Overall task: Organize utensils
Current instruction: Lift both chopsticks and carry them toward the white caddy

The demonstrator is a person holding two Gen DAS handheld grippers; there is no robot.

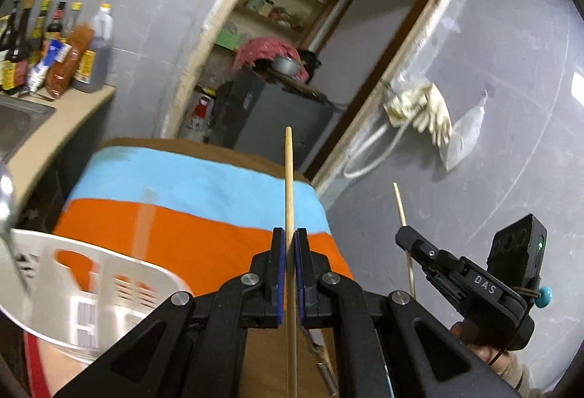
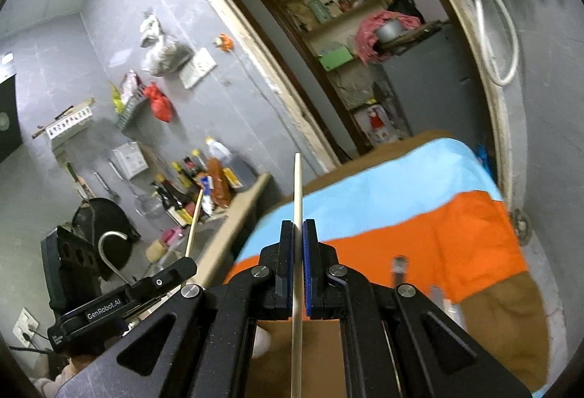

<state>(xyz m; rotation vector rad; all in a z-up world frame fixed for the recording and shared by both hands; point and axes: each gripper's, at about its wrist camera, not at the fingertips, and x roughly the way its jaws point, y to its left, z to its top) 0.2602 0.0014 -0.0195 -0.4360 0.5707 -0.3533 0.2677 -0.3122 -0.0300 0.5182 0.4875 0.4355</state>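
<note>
One white slotted basket sits low on the orange-and-blue cloth. Two grippers are raised above it: the left gripper and the right gripper, each clenched on one of two pale, thin wooden chopsticks, one chopstick and the other chopstick, both standing upright, long axis vertical.

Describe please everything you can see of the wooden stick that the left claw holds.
The wooden stick is thin, straight, pale and round, like a single chopstick. The left claw is shut on it, blue pads pressing both sides. It stands nearly upright, lifted above the orange and blue cloth; its top is free and its lower end runs out of view.
</note>
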